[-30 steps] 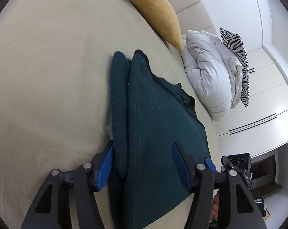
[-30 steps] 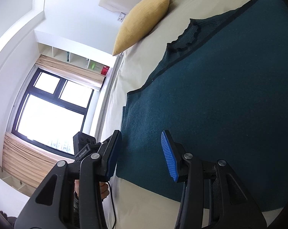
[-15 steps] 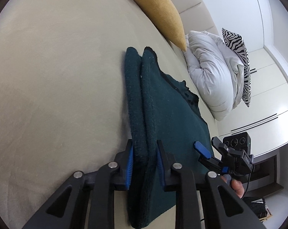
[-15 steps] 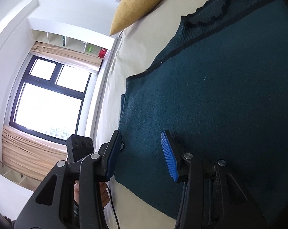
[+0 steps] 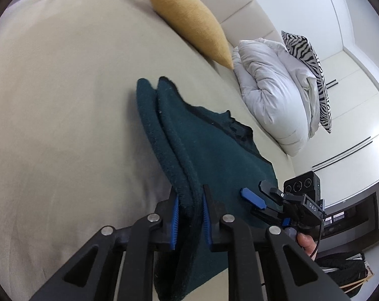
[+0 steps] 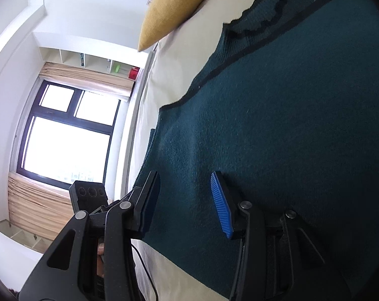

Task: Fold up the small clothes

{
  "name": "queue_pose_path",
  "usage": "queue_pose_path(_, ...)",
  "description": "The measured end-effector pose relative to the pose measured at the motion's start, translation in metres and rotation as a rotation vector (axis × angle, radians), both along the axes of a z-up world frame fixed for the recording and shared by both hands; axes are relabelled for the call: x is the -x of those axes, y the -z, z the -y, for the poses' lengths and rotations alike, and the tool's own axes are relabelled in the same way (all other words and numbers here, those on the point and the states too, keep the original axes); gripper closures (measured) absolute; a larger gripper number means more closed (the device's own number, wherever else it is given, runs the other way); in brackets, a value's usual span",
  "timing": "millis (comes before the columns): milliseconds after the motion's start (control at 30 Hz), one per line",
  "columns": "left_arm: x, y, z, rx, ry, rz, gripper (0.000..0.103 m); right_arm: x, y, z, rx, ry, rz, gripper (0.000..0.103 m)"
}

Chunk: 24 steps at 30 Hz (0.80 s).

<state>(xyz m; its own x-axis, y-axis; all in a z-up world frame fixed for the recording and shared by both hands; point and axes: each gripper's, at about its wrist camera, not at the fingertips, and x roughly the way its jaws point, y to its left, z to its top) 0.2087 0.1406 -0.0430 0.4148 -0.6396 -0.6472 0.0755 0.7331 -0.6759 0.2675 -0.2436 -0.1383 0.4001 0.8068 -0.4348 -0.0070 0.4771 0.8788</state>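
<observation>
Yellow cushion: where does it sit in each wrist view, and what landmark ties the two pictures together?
Left wrist view: the yellow cushion lies top centre, against the headboard, left of the white duvet.
Right wrist view: the yellow cushion is at the top, left of centre, above the window.
Shared landmark: the dark green sweater spread on the bed.

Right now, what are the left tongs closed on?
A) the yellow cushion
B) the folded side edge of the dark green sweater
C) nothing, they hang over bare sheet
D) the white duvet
B: in the left wrist view the left tongs have just been closing and now pinch the doubled edge of the dark green sweater, with knit bunched between the blue pads.
</observation>
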Motion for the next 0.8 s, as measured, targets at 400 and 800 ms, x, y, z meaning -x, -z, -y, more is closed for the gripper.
queue_pose_path(400,-0.015,-0.027,0.218,-0.030,0.298,0.073,0.086,0.028,0.005,0.165,-0.139,0.252,-0.036,0.057)
queue_pose_path(800,0.025,-0.017,0.219,0.089,0.322,0.104,0.041,0.036,0.019,0.167,-0.123,0.232,-0.089,0.059)
